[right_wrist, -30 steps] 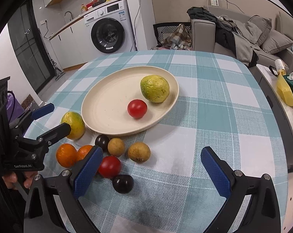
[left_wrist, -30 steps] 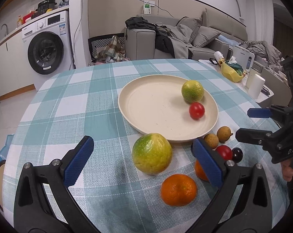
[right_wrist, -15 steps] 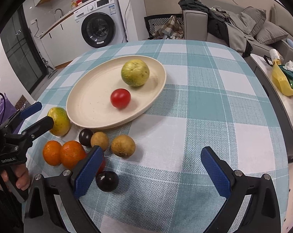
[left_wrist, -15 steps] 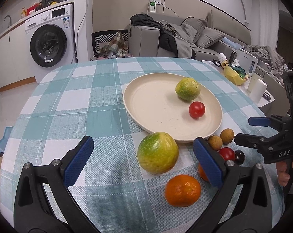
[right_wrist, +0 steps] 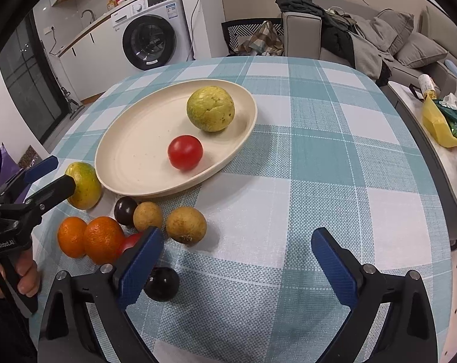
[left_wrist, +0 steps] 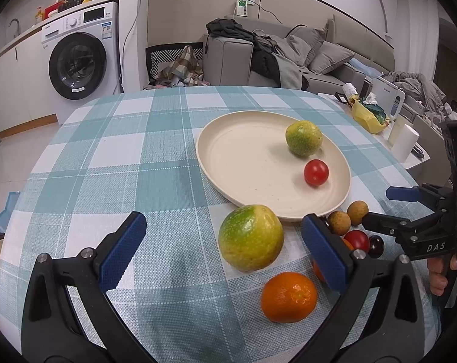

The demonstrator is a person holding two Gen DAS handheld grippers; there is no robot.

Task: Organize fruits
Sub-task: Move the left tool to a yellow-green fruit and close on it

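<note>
Fingers on both grippers spread wide, empty. Left gripper has the green-yellow citrus just ahead, right of center, touching the plate rim. Right gripper sits nearer the longans. Surface left of plate is open.

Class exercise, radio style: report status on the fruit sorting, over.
Left gripper open, right gripper open, both empty. Plate holds green citrus and tomato; big green-yellow fruit between left fingers. Nothing blocking.
</note>
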